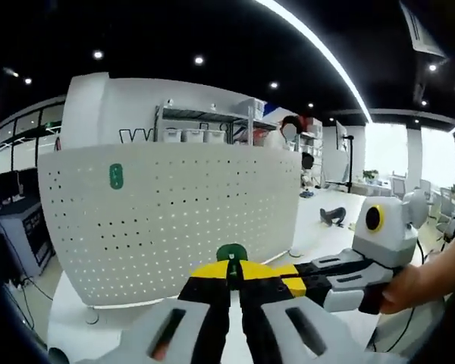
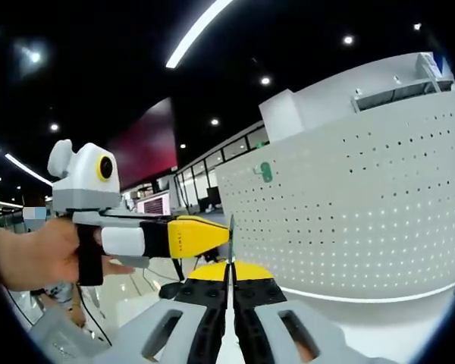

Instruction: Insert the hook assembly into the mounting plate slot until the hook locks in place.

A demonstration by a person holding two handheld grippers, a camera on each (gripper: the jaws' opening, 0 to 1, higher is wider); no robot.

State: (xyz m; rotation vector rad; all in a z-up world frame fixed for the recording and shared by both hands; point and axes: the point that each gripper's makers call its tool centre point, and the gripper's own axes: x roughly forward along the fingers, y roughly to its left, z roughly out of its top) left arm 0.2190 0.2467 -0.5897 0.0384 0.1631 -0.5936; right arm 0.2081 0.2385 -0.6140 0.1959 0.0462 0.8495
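A: What does the mounting plate [image 1: 174, 220] look like?

B: A wide white pegboard, standing upright on a white desk [image 1: 68, 322], bowed by the lens. It is covered in even rows of small round holes, and light shows through many of them. In the right gripper view the same board [image 2: 364, 212] takes up the right side.

A: Anything already on it?

B: One small green hook [image 1: 116, 176], an upright oblong piece, sits flat against the board near its upper left corner. From the right gripper view that green piece [image 2: 266, 172] shows near the board's top edge on the left.

A: And the hook assembly being handled?

B: It is a green part with a rounded top [image 1: 231, 252], poking up just above the left tongs [image 1: 233, 282], in front of the lower middle of the board. In the right gripper view it appears edge-on as a thin dark sliver [image 2: 231, 239].

A: How do the tongs stand?

B: The left tongs are closed on the green part, their black and yellow jaws pressed together. The right tongs [image 2: 230, 284] are closed on it too, jaws together with the sliver rising from between them. The two tongs meet at the part, the right one coming in from the side, held by a hand [image 1: 417, 284].

A: Is the part touching the board?

B: I cannot tell.
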